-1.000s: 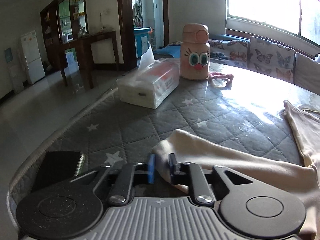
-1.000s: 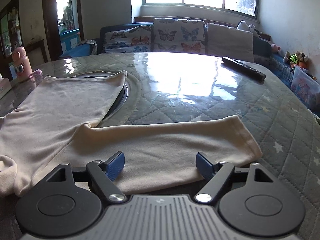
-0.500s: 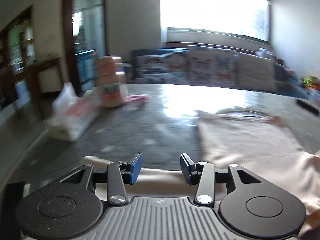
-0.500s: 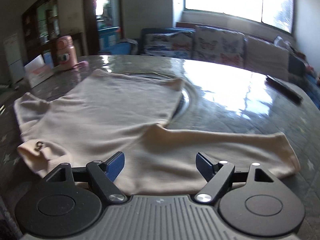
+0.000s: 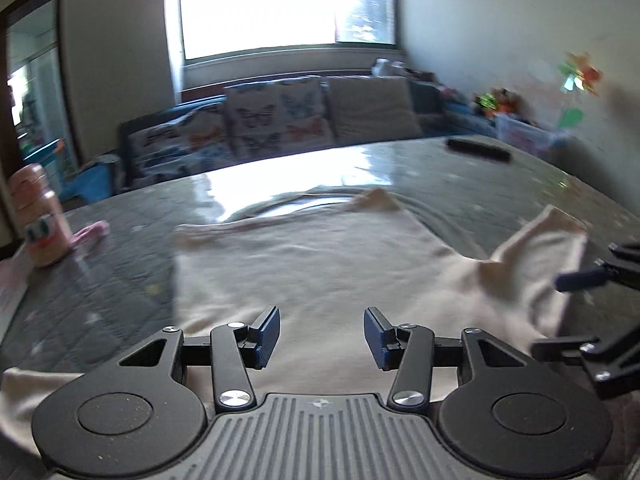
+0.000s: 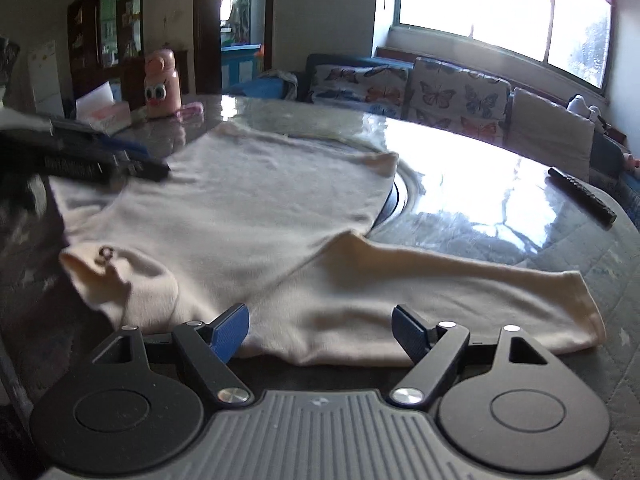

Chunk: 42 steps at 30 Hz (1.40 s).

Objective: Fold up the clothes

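Observation:
A cream long-sleeved top lies spread flat on the grey quilted table; one sleeve stretches to the right and the collar sits at the near left. My right gripper is open and empty at the near edge of that sleeve. My left gripper is open and empty, just above the top's body. The right gripper shows at the right edge of the left wrist view, and the left gripper at the left edge of the right wrist view.
A pink cartoon bottle and a tissue box stand at the table's far left. A black remote lies at the far right. A round inset sits in the table's middle. A sofa with butterfly cushions lies beyond.
My left gripper let go of the sleeve end, opened wide and swung right over the top's body. My right gripper stayed open and turned slightly left along the sleeve.

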Motion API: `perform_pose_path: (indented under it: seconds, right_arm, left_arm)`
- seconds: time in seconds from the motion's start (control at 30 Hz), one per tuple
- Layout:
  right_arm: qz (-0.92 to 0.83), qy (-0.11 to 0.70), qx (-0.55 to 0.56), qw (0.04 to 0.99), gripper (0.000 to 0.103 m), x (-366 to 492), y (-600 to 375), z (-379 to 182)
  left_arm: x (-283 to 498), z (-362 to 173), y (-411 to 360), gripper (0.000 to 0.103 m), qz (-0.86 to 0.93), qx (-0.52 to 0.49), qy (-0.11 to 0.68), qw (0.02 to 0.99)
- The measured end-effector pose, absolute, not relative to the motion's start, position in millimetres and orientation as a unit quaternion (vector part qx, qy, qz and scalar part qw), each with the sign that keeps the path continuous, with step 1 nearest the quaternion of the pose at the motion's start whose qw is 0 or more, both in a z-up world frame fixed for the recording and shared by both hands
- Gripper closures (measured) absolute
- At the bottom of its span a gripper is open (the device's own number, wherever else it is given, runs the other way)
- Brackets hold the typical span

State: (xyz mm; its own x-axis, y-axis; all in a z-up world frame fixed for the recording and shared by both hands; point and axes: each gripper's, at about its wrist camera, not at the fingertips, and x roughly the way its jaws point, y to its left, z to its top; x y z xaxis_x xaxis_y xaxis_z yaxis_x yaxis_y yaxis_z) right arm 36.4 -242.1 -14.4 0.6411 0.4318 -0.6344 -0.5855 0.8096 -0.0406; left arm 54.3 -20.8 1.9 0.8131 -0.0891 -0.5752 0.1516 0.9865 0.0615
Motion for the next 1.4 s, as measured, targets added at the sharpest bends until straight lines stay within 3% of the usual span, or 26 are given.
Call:
perform_pose_path:
  seconds: [0.27,0.83,1.03,1.2,1.4]
  right_arm:
    - [0.267,0.311,-0.093,0.907,0.024,40,-258,-12]
    - [0.011,0.322,-0.02,0.947,0.049,114,-381,-35]
    - [0.011,0.319,0.0,0.948,0.063,120,-387,-38]
    - [0.016,0.312,0.021,0.95,0.094,120,-388,-37]
    - [0.023,0.298,0.048,0.953,0.096,111,-394,-23]
  left_arm:
    - [56,-11,-54,0.051,-0.105,0.075,0.311,0.942]
    - [46,-27,-89,0.045,-0.15,0.111,0.322,0.928]
    - [44,-31,-96,0.042,-0.157,0.123,0.321,0.926]
    - [44,-29,-96,0.042,-0.153,0.119,0.319,0.928]
    - [47,-28,-98,0.042,-0.15,0.115,0.316,0.93]
